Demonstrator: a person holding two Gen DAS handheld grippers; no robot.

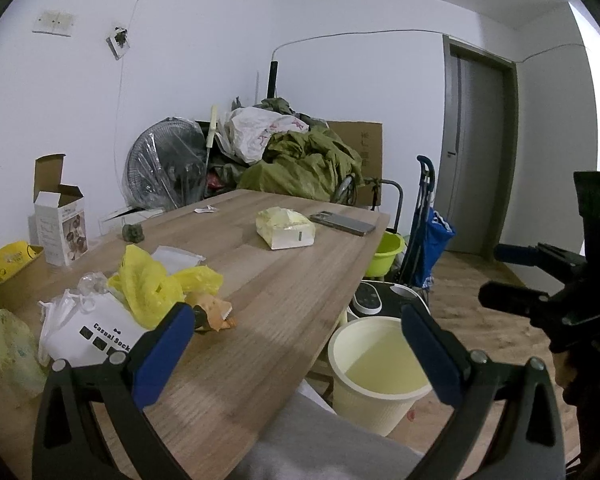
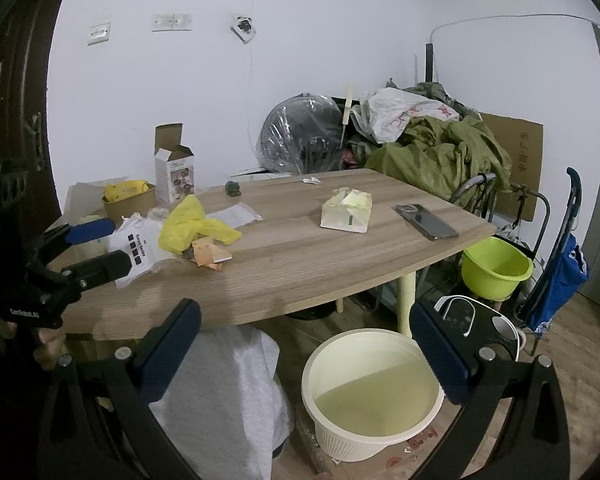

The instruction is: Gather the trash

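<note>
Trash lies on the wooden table [image 1: 268, 304]: a crumpled yellow plastic bag [image 1: 152, 284], an orange snack wrapper [image 1: 218, 314], a white sock package [image 1: 96, 330], and a small white scrap [image 1: 205, 210] at the far end. A cream waste bin [image 1: 376, 372] stands on the floor beside the table; it also shows in the right wrist view [image 2: 372, 392]. My left gripper [image 1: 296, 320] is open and empty above the table's near edge, next to the wrapper. My right gripper [image 2: 306, 320] is open and empty, low in front of the table and above the bin. The yellow bag [image 2: 192, 226] and wrapper [image 2: 210, 254] show there too.
A tissue pack [image 1: 286, 228], a phone [image 1: 342, 222], an open carton [image 1: 60, 224], a brown bowl with a yellow packet [image 1: 10, 270] and a small green object [image 1: 133, 233] sit on the table. A green basin [image 2: 496, 266], a blue trolley [image 2: 560, 264], a fan and piled clothes stand behind.
</note>
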